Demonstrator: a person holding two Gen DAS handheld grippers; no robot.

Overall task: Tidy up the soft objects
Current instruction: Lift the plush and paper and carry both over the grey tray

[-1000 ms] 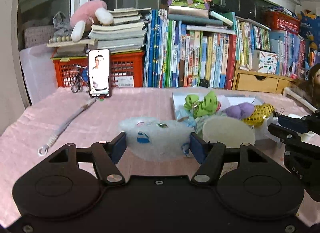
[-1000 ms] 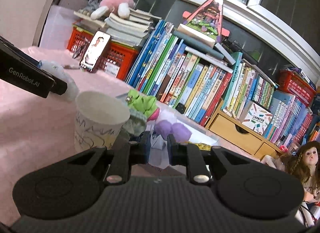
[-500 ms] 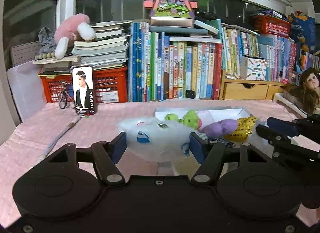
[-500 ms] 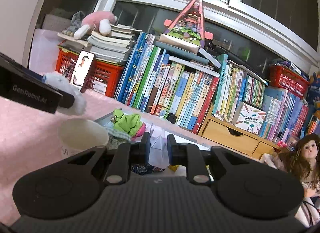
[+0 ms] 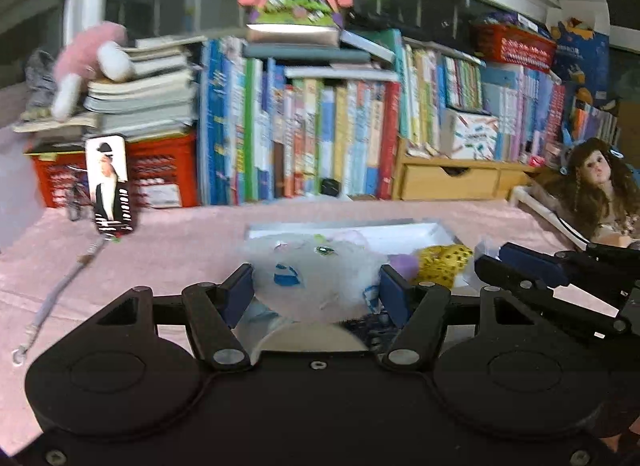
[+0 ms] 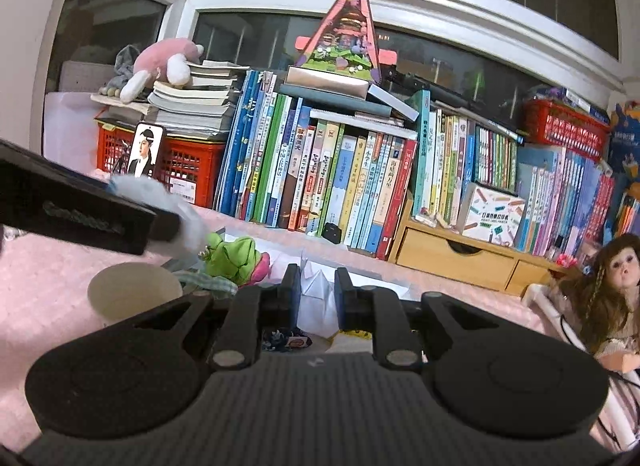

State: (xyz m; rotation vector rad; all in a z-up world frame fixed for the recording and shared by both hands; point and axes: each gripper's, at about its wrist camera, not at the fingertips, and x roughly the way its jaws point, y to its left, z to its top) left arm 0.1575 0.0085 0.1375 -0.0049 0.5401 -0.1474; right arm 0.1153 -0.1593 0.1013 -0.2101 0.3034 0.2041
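Item: white plush [image 5: 316,278], pinched by your left hand-held gripper [image 5: 316,290], pads on both its flanks, carried clear of the table [image 5: 180,242]. Its wide side runs across the jaws.

Below it: paper cup [image 6: 134,292], mouth up, just under the plush and left of the tray [image 5: 400,227].

Tray, ahead: green frog [image 6: 234,256], purple and yellow toys; open room at its far side.

Your right hand-held gripper [image 6: 316,290]: pressed together, white paper showing in the gap, whether gripped you cannot tell; it sits close on the left one's right.
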